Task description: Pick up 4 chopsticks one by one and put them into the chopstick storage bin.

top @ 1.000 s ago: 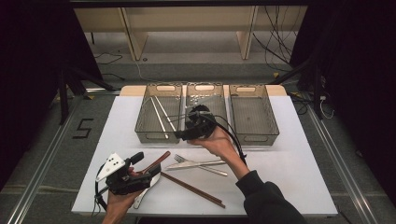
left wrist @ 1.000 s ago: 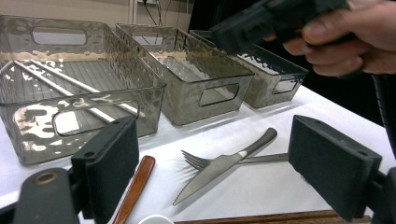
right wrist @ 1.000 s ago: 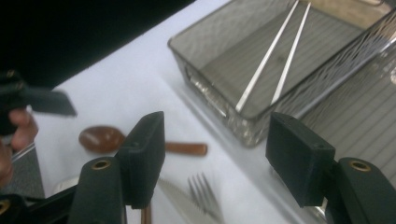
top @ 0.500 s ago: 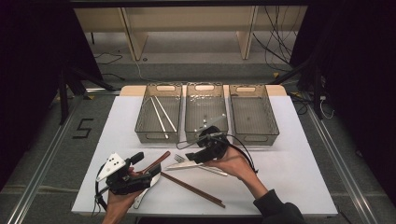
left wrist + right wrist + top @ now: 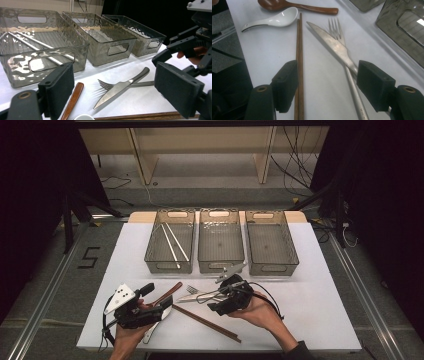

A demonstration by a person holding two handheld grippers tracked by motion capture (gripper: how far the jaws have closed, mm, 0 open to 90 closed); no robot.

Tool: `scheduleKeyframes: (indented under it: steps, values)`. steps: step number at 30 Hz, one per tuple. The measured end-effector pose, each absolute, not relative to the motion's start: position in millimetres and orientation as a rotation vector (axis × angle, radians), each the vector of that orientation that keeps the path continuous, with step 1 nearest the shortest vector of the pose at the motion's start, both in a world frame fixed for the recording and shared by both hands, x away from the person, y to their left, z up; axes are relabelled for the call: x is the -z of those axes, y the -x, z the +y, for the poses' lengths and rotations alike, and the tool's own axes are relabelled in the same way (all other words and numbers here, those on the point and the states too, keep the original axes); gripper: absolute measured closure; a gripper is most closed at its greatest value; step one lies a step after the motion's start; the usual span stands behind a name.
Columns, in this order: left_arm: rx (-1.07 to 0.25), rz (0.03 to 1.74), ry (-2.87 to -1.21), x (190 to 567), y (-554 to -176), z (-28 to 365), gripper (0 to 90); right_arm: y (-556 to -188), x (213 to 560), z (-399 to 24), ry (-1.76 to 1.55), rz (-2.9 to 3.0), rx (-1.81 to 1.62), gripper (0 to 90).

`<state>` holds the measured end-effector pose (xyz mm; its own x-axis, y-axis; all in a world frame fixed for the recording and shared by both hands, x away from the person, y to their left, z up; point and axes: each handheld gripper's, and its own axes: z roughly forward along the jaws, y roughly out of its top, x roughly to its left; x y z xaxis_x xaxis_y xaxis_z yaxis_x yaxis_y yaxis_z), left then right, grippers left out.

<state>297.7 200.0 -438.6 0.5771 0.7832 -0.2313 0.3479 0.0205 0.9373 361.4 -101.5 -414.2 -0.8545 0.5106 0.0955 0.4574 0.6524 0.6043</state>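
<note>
My right gripper [image 5: 214, 301] [image 5: 329, 87] hangs low over the table, open, its jaws having just been opening. A pair of brown chopsticks [image 5: 299, 62] [image 5: 205, 322] runs past its left pad, and the handles of a steel knife [image 5: 332, 42] [image 5: 117, 91] and fork [image 5: 338, 30] [image 5: 107, 85] pass its right pad; neither pad presses on anything. My left gripper [image 5: 157, 300] [image 5: 117, 90] rests at the near left, open and empty. A wooden spoon [image 5: 167, 294] [image 5: 294, 6] and a white spoon [image 5: 274, 17] lie by it.
Three grey see-through bins stand side by side behind the cutlery: left bin [image 5: 167, 266] [image 5: 37, 67] with two pale chopsticks [image 5: 172, 242] [image 5: 32, 46], middle bin [image 5: 220, 240] [image 5: 105, 47], right bin [image 5: 270, 240] [image 5: 147, 37]. Dark floor and cables surround the white table [image 5: 320, 290].
My right gripper has come back from over the middle bin, toward the near side and down, to the knife and fork. The left gripper has stayed where it was.
</note>
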Motion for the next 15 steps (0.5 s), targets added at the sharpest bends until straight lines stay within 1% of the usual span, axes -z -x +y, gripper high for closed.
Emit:
scheduleKeyframes:
  steps: [15]
  values:
    - [-0.439, 0.983, -1.576, 439, -297, 200, 16.0, -347, 422, -97, -0.731, 2.826, -0.866, 33.7]
